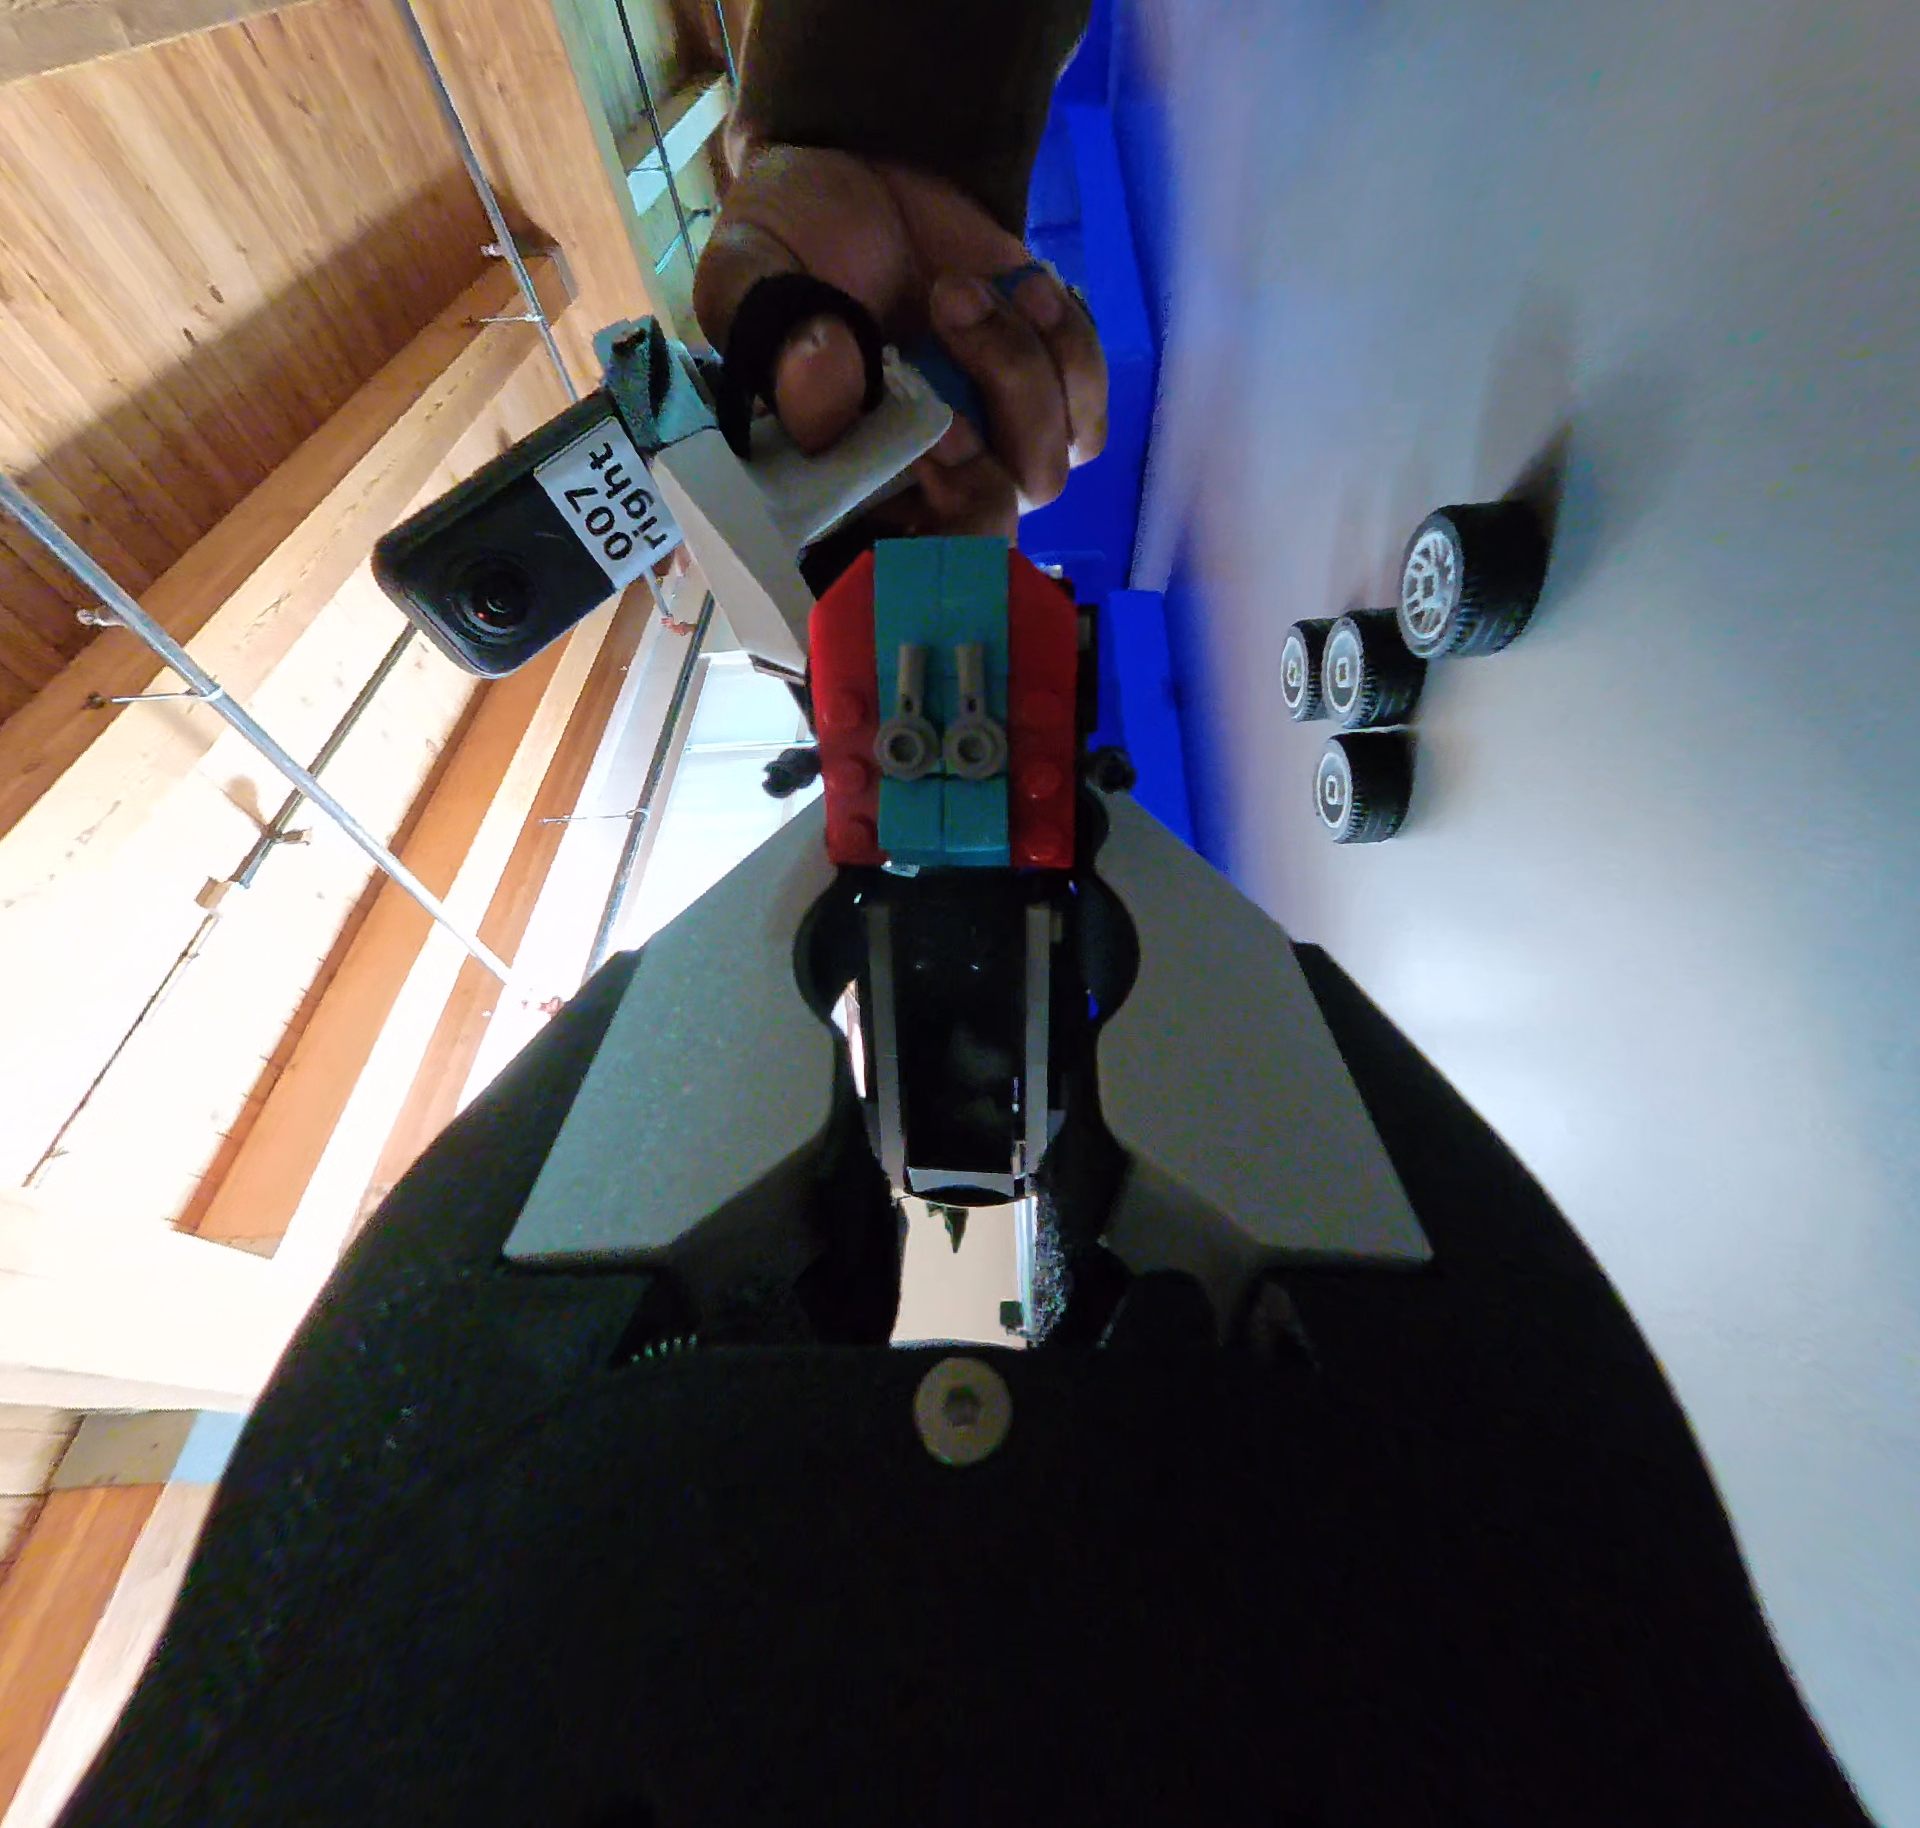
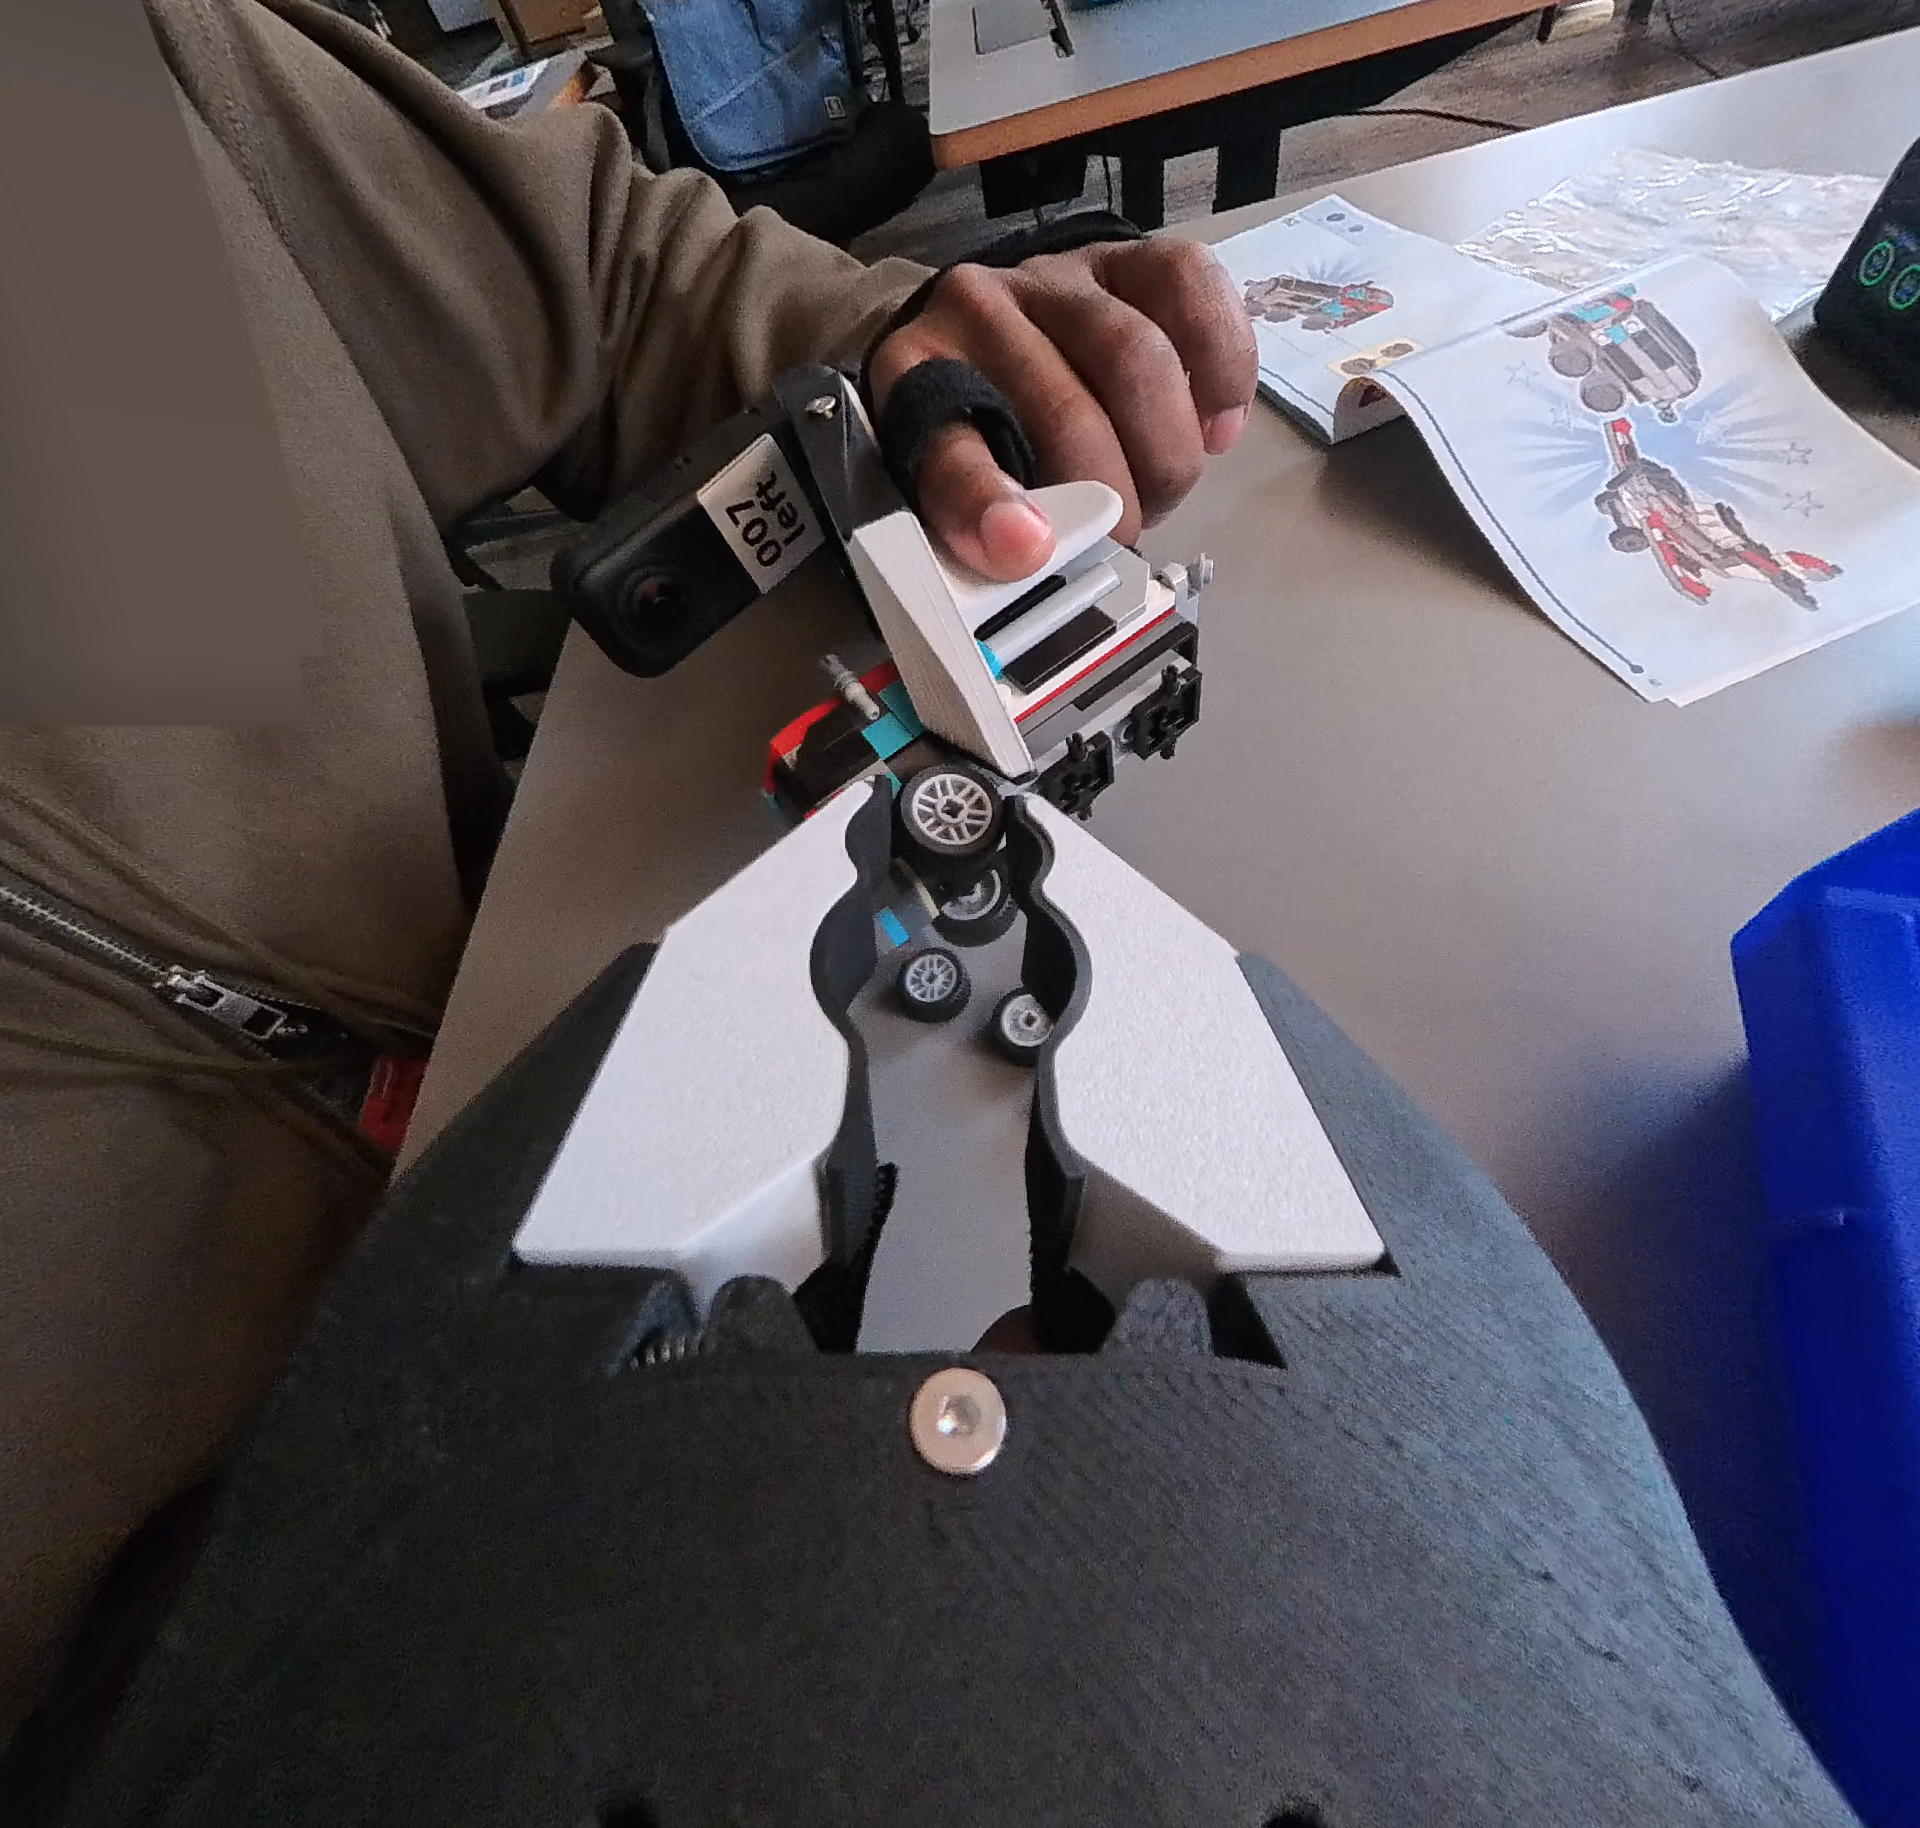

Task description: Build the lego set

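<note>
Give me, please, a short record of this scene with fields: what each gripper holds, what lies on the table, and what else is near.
left gripper: shut on the toy brick truck, red and teal front, white and grey body, held off the table
right gripper: shut on a black wheel with a grey rim, held at the truck's side
loose wheels: four, on the grey table
booklet: open, on the table behind the truck
blue bin: at the table's right side
hands: one on each gripper handle
</note>
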